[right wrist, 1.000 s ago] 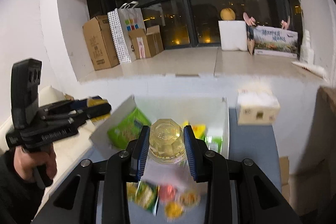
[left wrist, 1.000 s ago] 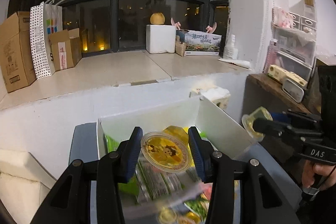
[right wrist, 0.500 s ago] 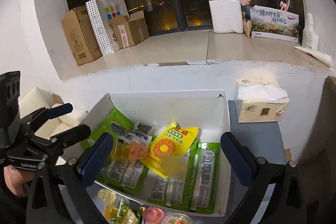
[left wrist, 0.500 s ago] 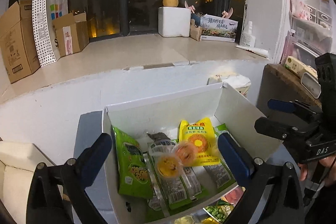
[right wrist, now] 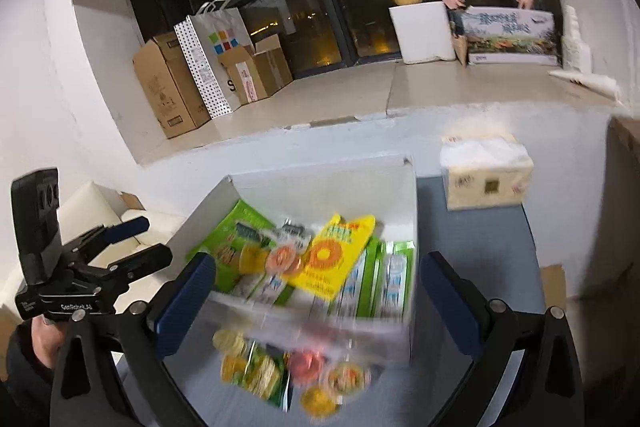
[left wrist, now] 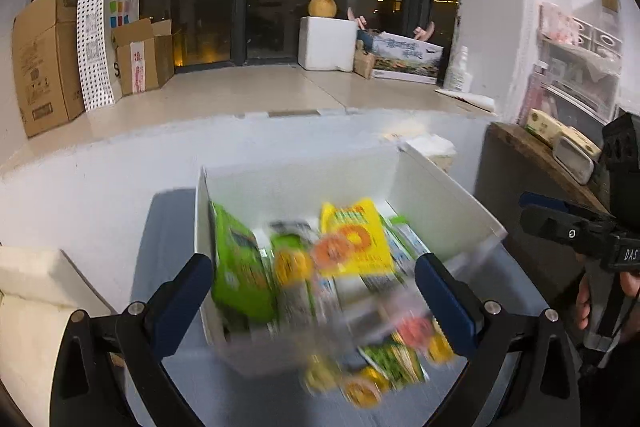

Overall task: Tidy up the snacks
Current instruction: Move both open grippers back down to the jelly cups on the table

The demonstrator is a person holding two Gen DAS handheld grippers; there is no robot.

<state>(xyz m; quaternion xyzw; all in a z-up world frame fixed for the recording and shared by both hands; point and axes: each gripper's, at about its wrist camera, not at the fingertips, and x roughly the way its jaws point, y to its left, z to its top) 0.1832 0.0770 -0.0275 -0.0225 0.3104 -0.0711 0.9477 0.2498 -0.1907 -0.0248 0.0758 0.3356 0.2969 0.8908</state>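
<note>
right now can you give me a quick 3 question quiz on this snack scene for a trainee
1. True or false: both tools, left tool and right tool, are open and hold nothing.
2. Which lies on top inside the white cardboard box: A) yellow flat pouch, B) beige tissue pack?
3. Fill in: the loose round jelly cups lie ___ the box.

Key: 1 true; 2 A; 3 outside, in front.

Snack packets (right wrist: 340, 259) lie in the box (right wrist: 320, 183) on the desk (right wrist: 476, 247); loose snacks (right wrist: 288, 371) before it; tissue pack (right wrist: 486, 179) behind, to its right.
</note>
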